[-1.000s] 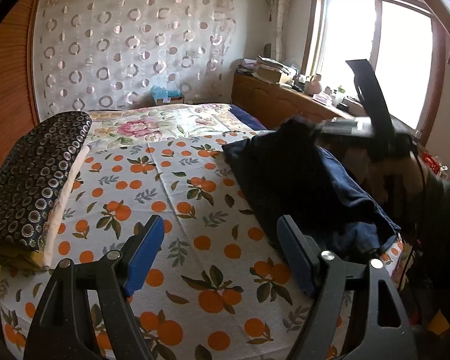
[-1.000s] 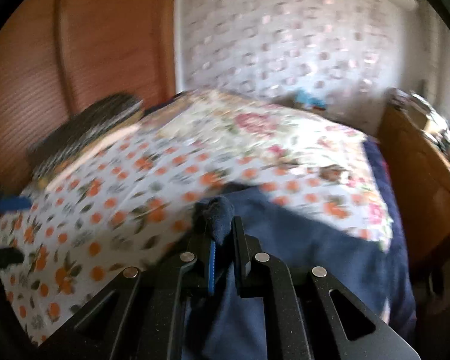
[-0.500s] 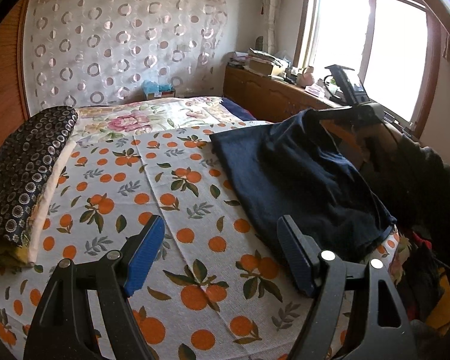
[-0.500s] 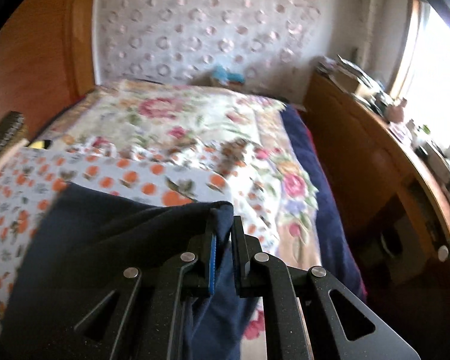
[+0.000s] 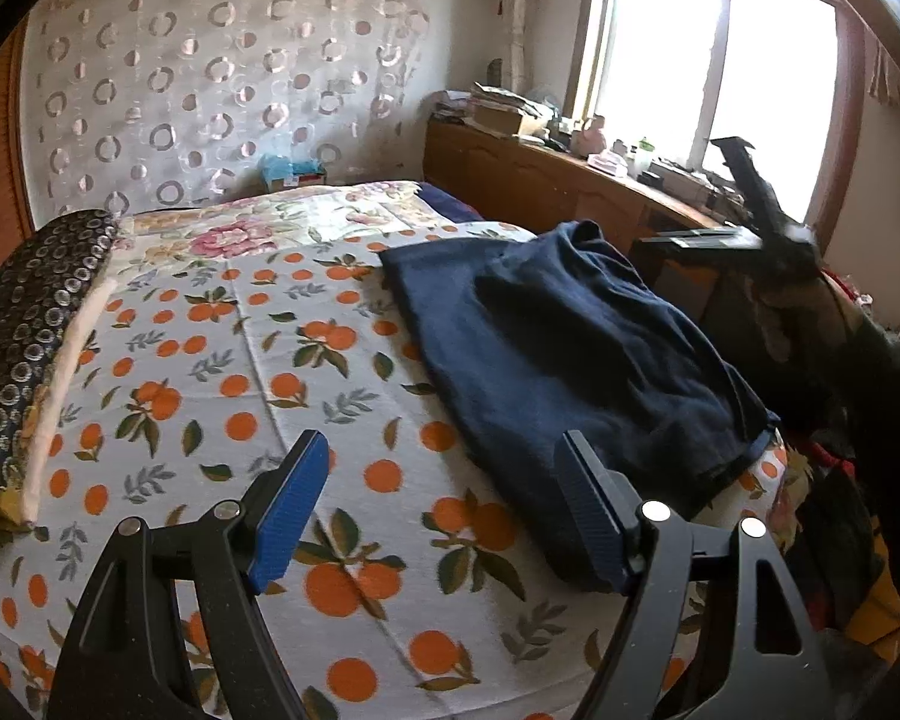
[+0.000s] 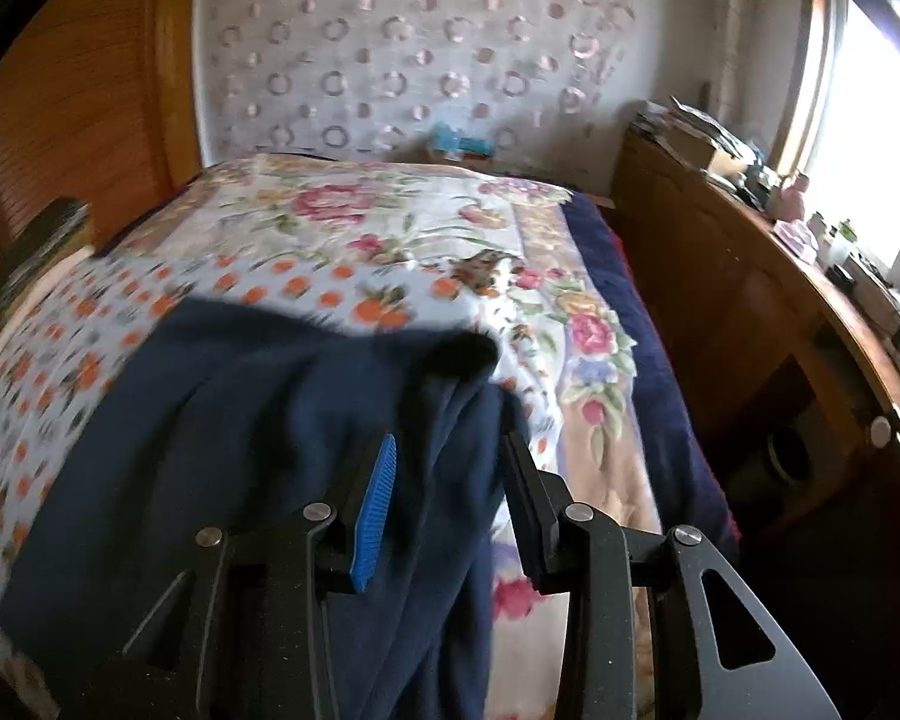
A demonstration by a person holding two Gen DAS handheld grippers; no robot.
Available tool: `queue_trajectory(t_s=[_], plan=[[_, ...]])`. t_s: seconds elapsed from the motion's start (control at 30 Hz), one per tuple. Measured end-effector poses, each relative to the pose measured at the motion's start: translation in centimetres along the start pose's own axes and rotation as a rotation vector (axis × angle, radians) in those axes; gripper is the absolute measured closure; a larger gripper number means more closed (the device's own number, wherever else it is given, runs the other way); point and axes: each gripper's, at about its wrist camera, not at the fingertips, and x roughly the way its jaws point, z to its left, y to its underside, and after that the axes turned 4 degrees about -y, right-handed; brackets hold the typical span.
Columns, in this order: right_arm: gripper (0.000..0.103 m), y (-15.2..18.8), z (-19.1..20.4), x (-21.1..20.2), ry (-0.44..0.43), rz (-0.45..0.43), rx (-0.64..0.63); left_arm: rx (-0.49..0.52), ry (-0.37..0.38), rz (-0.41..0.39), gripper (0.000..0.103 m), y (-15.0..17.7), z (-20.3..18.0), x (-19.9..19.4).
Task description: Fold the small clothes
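The navy garment (image 5: 570,348) is spread on the bed (image 5: 240,372), right of centre. The left tongs (image 5: 444,516) are held wide and empty at lower centre. The right tongs (image 6: 447,498) are opening, cloth between unpressed pads.

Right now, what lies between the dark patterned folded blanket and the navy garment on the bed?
Only the orange-print sheet. In the left wrist view, that stretch between the folded blanket and the navy garment carries nothing else.
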Motion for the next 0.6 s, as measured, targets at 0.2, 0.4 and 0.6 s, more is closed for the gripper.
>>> queue_trajectory(t_s=[0.2, 0.4, 0.6], plan=[[0.065, 5.8, 2.0, -2.9, -0.071, -0.006, 0.009, 0.032, 0.030, 0.023, 0.025, 0.3, -1.8, 0.8], [0.066, 9.4, 3.5, -5.4, -0.113, -0.015, -0.004, 0.048, 0.041, 0.043, 0.025, 0.7, -2.7, 1.2], [0.066, 12.0, 3.6, -6.4, -0.077, 0.010, 0.003, 0.056, 0.045, 0.059, 0.025, 0.9, -3.1, 1.6]])
